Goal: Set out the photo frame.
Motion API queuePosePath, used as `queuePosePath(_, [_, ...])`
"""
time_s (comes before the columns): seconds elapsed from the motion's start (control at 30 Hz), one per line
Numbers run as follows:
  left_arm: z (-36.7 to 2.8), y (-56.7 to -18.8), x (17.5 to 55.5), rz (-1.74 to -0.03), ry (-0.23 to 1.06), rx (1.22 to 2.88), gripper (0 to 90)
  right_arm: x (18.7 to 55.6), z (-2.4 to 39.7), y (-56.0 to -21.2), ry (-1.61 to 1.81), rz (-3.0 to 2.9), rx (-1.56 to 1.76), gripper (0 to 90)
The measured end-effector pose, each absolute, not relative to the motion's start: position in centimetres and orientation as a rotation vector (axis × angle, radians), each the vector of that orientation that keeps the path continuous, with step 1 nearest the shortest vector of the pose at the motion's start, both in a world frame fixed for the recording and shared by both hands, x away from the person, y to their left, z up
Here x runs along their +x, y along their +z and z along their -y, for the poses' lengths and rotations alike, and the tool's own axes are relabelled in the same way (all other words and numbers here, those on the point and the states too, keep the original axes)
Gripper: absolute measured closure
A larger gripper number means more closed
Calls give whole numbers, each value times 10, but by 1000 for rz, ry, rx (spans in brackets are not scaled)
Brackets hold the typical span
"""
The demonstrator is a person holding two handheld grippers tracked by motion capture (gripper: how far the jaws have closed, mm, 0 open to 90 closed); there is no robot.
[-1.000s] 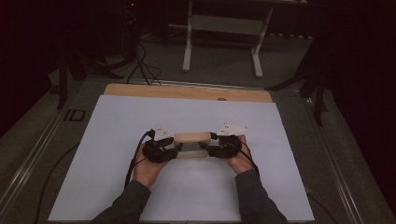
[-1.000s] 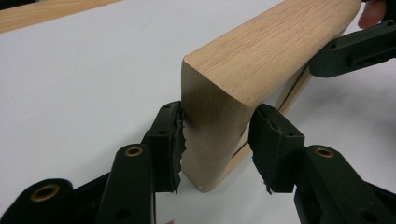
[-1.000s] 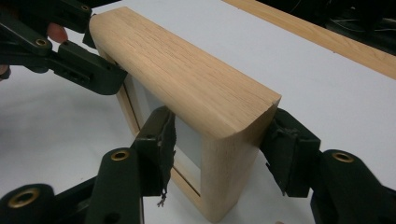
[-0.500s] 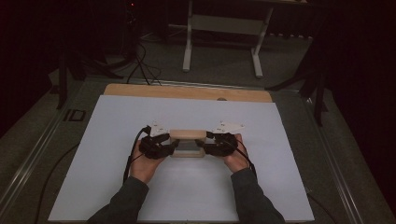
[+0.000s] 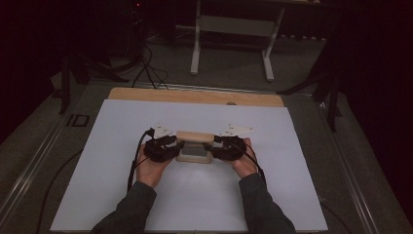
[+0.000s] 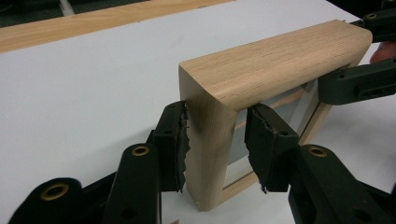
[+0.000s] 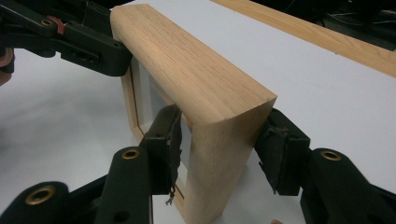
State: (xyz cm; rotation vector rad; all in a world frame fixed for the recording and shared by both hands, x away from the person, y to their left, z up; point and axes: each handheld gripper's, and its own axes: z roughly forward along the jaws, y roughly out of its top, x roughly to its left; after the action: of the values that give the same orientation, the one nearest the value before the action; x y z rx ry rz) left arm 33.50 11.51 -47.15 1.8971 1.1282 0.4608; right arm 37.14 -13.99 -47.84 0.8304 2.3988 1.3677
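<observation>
Forearms enter from the near edge, each hand level and turned inward. Left gripper [image 5: 171, 145] straddles one upright side of a wooden picture frame [image 5: 195, 145]; its jaws have just been closing, one pad touching the wood, the other just beside it. Right gripper [image 5: 219, 145] straddles the opposite side, jaws likewise closing, with small gaps at both pads. The frame stands upright between the two grippers on the white table sheet [image 5: 122, 195]. Beyond lies the wooden table edge [image 5: 195, 96].
</observation>
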Motion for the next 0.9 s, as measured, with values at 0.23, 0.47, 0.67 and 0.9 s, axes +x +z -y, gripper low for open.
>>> queuePosePath(0.23, [-116, -478, 341, -1099, 402, 1903, 483, 371, 141, -478, 1358, -2407, 805, 523])
queuePosePath(0.47, [-120, -484, 351, -1012, 344, 1869, 409, 368, 143, -475, 1348, -2398, 789, 521])
queuePosePath(0.67, [-122, -484, 353, -977, 336, 1877, 416, 367, 147, -471, 1336, -2399, 773, 551])
queuePosePath(0.9, [-123, -482, 351, -990, 359, 1887, 442, 371, 142, -473, 1318, -2397, 782, 552])
